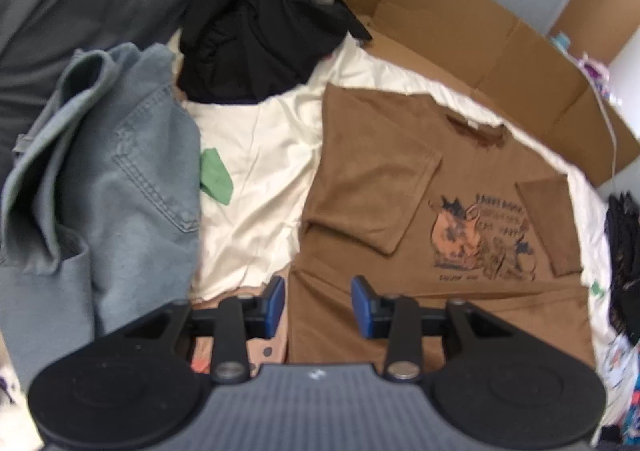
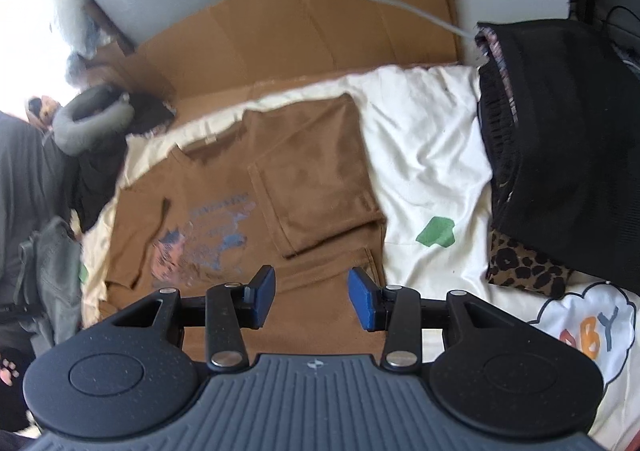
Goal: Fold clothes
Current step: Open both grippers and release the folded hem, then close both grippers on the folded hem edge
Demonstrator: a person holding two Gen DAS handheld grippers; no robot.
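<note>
We hold both the left gripper and right gripper above the brown T-shirt, fingers spread and empty; it lies flat mid-bed, sleeves folded inward, seemingly ready for halving.

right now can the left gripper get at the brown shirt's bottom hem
Probably yes. The left gripper hangs open and empty just above the brown shirt, with only bare cloth below the pads. The jeans lie off to the side, clear of the way.
</note>
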